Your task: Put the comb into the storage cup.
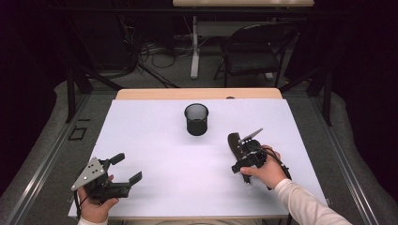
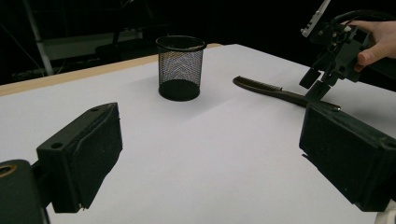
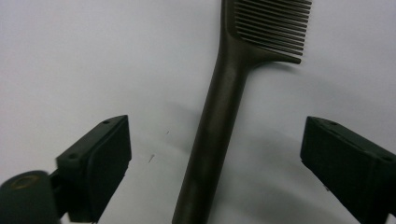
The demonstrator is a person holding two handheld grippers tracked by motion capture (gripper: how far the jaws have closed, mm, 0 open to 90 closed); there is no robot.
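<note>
Dark comb [image 3: 219, 107] lying flat on the white table surface [image 1: 155, 140], right of centre, its handle between the wide-open jaws of the right gripper [image 1: 241, 161], which grips nothing. Black mesh cup [image 1: 196, 119] stands upright beyond the comb, well apart. Left gripper [image 1: 127, 168], jaws spread and empty, rests near the front left corner. Dark room behind, with a chair [image 1: 253, 51].

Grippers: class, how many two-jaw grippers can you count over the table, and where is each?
2. The left gripper is at the table's near left corner; the right gripper hovers open over the comb handle.
</note>
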